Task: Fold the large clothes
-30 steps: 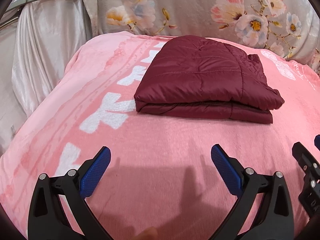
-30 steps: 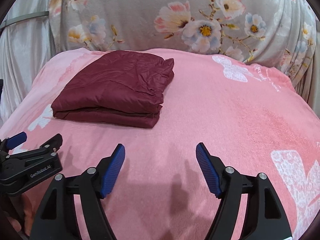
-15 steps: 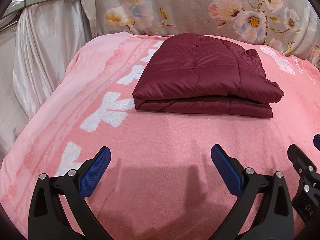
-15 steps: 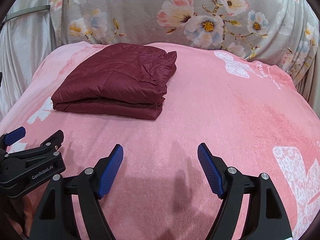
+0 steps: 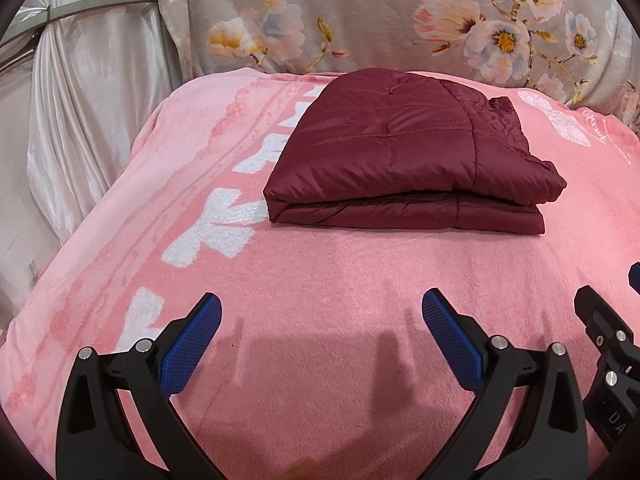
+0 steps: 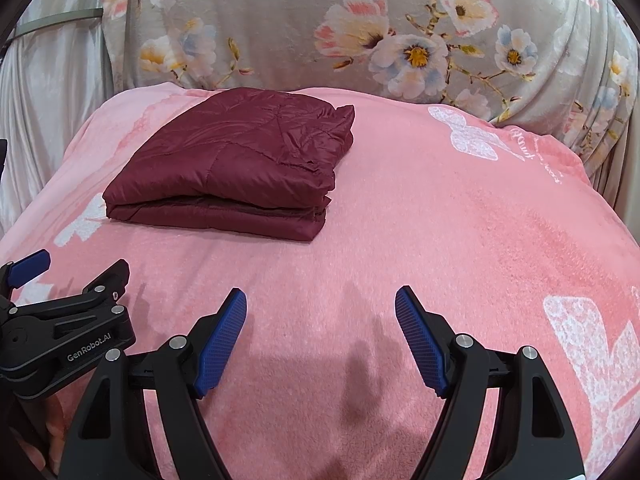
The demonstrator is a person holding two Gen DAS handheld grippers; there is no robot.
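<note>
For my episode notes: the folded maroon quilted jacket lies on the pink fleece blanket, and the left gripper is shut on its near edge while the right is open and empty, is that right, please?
Not quite: the left gripper is not shut on anything. The left wrist view shows its blue-padded jaws wide apart over bare pink fleece blanket, well short of the folded maroon quilted jacket. The rest holds: the jacket lies folded on the blanket, and the right gripper is open and empty.

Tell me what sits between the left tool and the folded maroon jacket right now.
Only bare pink blanket lies between the open left tool and the folded maroon jacket. The left wrist view shows that stretch, crossed only by the tool's shadow.
</note>
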